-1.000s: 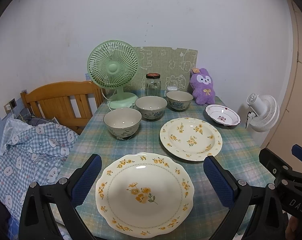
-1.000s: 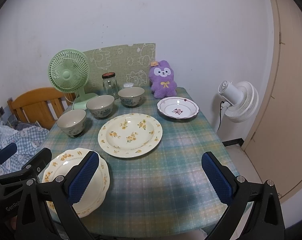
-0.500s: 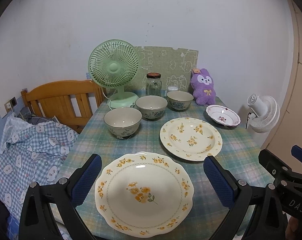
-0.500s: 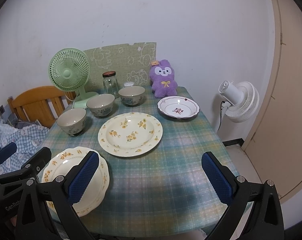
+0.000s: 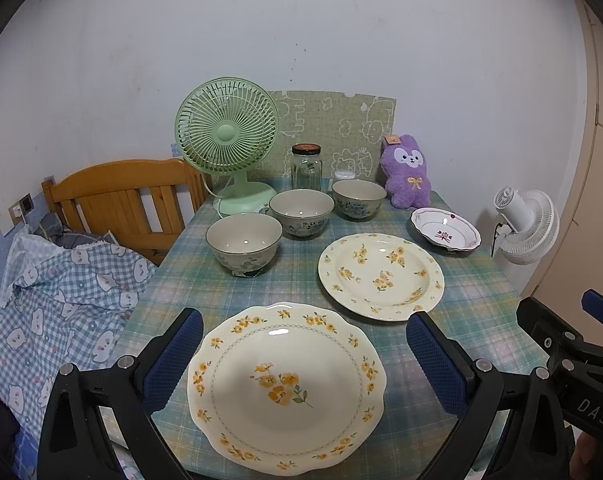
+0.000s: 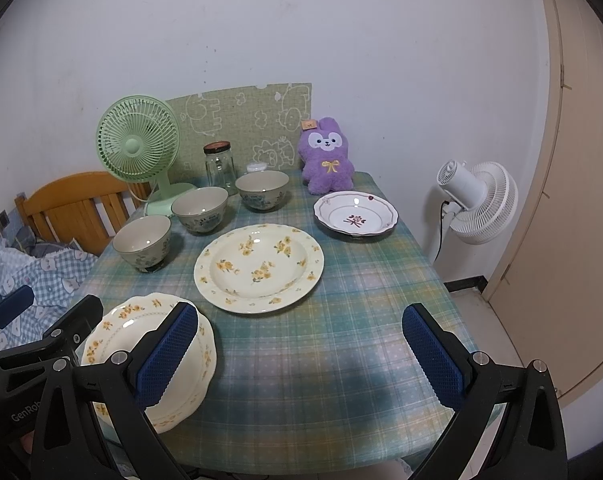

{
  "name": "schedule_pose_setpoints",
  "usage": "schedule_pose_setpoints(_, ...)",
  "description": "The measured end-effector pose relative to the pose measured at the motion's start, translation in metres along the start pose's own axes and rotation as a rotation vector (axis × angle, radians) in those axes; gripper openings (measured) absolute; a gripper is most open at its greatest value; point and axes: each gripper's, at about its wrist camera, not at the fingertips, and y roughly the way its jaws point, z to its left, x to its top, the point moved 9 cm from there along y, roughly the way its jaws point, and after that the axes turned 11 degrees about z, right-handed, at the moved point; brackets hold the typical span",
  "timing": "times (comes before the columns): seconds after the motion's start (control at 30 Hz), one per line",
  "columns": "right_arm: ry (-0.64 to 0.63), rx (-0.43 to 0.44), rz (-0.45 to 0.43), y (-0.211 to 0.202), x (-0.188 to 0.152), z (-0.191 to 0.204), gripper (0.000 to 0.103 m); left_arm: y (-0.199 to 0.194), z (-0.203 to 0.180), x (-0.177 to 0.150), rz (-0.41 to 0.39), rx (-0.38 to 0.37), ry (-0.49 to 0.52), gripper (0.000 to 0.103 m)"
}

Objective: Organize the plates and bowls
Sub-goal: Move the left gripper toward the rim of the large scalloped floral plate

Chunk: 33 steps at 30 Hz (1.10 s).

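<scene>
The scalloped yellow-flower plate (image 5: 287, 388) lies at the desk's (image 6: 341, 344) near edge, framed by the wide-open, empty left claw (image 5: 301, 364). Almost nothing has shifted in the last second, so no grasp has begun. The right claw (image 6: 301, 354), right of that plate, gapes empty too.

Soft, even indoor light is seen throughout; a small glare spot sits on the scalloped plate (image 5: 279, 332), edges are bent by fisheye, corners blacked out.
</scene>
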Motion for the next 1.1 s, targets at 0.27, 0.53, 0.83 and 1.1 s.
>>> schedule_pose_setpoints(0.27,-0.004,0.003,0.005,0.0006,-0.0014,-0.0006,0.100,0.0002,0.0005,0.0007,0.002,0.000,-0.002,0.102)
schedule_pose_setpoints(0.53,-0.003,0.003,0.008,0.0008,-0.0015,-0.0008,0.100,0.0002,0.0009,-0.0008,0.000,0.000,-0.003,0.102)
schedule_pose_setpoints(0.83,0.001,0.006,0.023,0.0051,-0.0030,-0.0024,0.100,0.0023,-0.0012,-0.0031,0.009,0.000,-0.001,0.102)
schedule_pose_setpoints(1.1,0.001,0.008,0.023,0.0062,-0.0012,-0.0028,0.100,0.0028,-0.0014,-0.0034,0.010,-0.001,0.002,0.102)
